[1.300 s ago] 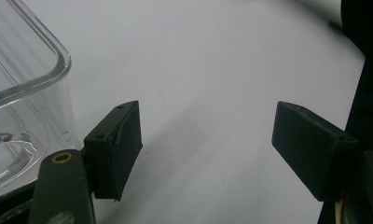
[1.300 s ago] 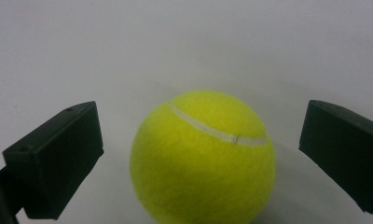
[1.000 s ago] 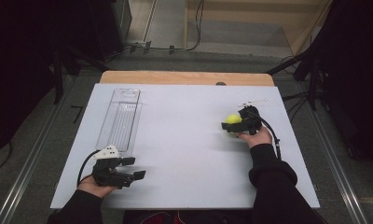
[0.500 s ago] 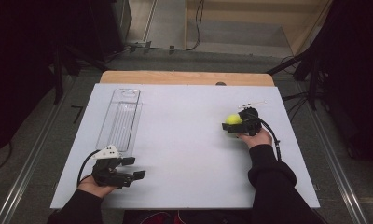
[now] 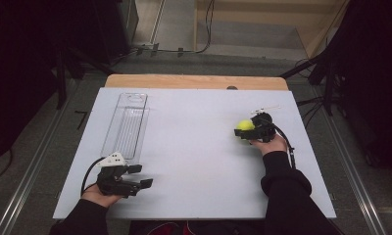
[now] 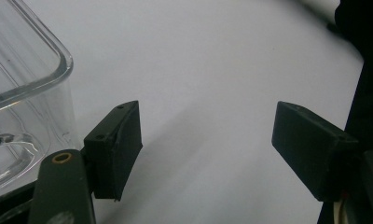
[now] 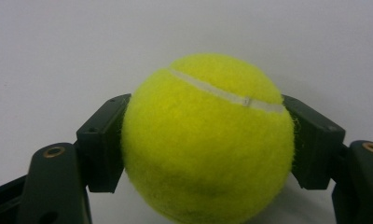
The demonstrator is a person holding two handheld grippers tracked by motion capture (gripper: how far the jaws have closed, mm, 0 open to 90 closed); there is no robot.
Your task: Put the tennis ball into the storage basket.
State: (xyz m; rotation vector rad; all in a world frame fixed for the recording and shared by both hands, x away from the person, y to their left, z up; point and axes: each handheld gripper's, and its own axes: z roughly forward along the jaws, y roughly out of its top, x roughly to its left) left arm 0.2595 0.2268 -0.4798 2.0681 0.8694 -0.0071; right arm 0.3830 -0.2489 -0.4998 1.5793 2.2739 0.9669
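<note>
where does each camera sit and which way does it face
High view: above the person's side, facing forward and down on the table; forearms, left gripper, right gripper.
Left gripper view: on that gripper, facing along its open fingers over the table, tray beside.
Right gripper view: on that gripper, fingers shut on the ball.
Shared: high view also shows ball and tray.

The white bench [image 5: 194, 147] was brightly and evenly lit from above, while the floor around it lay in deep darkness. Soft shadows fell beneath the left gripper [image 6: 203, 154]. The tennis ball [image 7: 208, 140] showed sharp, its fuzz crisp.
</note>
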